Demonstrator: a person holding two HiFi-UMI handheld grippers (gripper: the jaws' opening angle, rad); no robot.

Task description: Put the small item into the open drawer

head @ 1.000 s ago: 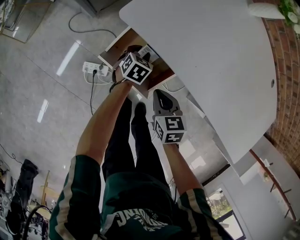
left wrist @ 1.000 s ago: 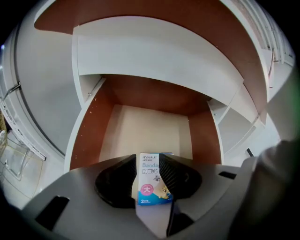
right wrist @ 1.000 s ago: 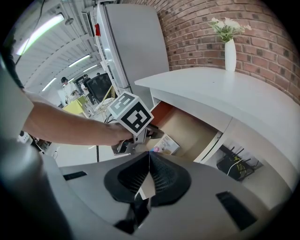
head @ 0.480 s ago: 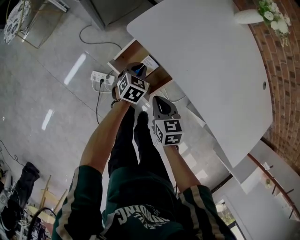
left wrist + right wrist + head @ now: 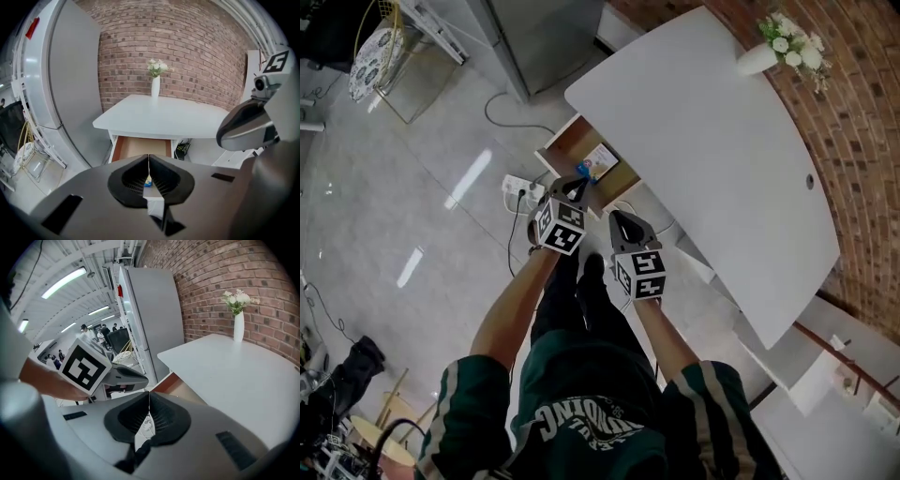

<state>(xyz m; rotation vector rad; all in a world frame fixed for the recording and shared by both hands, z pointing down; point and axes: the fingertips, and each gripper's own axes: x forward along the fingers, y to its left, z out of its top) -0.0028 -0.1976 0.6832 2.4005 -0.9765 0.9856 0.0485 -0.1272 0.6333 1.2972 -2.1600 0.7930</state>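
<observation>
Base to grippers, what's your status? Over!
Left gripper shut, empty; right gripper shut, empty. Small blue item lying in open drawer, past left jaws. Nothing blocking drawer.

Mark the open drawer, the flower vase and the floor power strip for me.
open drawer (image 5: 140, 146), left gripper view, bare wooden bottom.
flower vase (image 5: 155, 87), left gripper view, white body.
power strip (image 5: 521, 189), head view, top face.
</observation>
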